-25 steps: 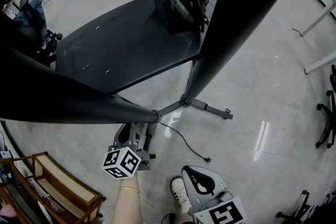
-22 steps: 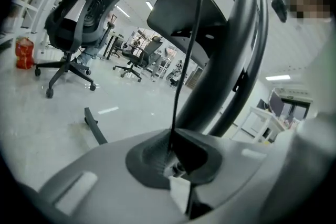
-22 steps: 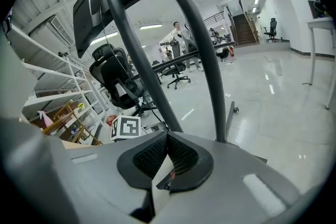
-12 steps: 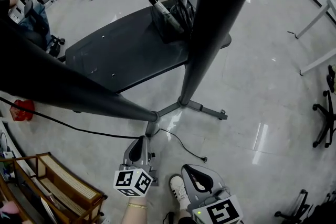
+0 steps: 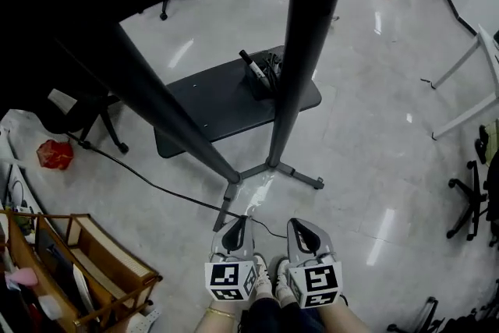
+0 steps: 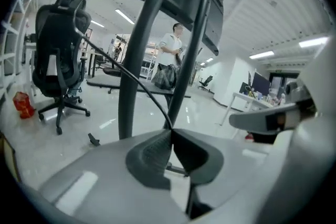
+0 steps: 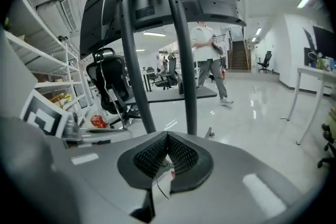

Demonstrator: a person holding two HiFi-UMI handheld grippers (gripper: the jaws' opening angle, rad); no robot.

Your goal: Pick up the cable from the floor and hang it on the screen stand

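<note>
My left gripper (image 5: 239, 221) is clamped on the cable (image 5: 148, 182), jaws pressed together with the thin black line coming out at their tips (image 6: 170, 131) and rising up and to my left in the left gripper view. In the head view the cable runs from those jaws away to the left across the glossy floor (image 5: 366, 160), toward an office chair (image 5: 87, 115) and a red bag (image 5: 54, 154). My right gripper (image 5: 297, 224) is closed on nothing, held just beside the left one above my shoes. The screen stand (image 5: 302, 51) rises right in front of both grippers, its two dark poles leaning out from a base (image 5: 269, 165) whose feet reach near my left jaws; its dark shelf (image 5: 210, 101) sits behind them. A wooden rack (image 5: 97, 261) crowds my left, while white table legs (image 5: 466, 86) stand well apart on the right, with open floor between them and the stand
</note>
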